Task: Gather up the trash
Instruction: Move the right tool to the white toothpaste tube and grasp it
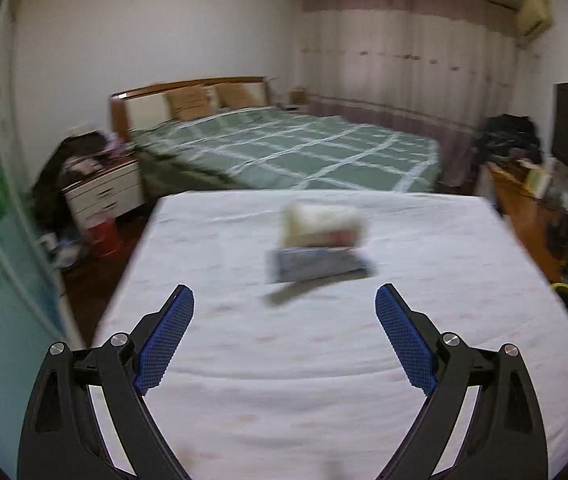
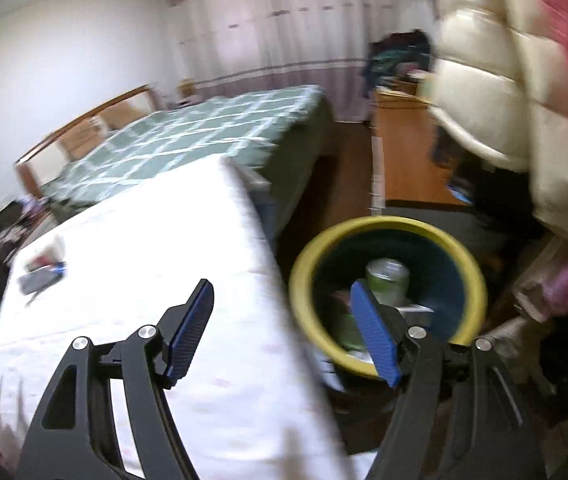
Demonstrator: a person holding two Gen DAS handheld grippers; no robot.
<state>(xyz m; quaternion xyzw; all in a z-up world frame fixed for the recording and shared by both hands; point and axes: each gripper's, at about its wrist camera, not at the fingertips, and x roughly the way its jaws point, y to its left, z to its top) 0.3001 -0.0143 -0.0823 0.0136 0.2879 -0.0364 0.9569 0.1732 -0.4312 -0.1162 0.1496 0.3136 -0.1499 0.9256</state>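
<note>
We see a bed with a green checked cover against the white wall, closed curtains behind, and a nightstand beside its headboard.

Blurred wrappers on table; yellow-rimmed bin

Landmark: the table, cloth-covered, in the foreground. On it, toward its far half, a small pile: a packet behind a flat wrapper. Beyond the table's far edge, the bed, headboard to the far left. Left of the table, near the bed's head, a nightstand. Right of the table, on the floor beside its edge, a bin with a jar inside. Behind the bin, a desk.
</note>
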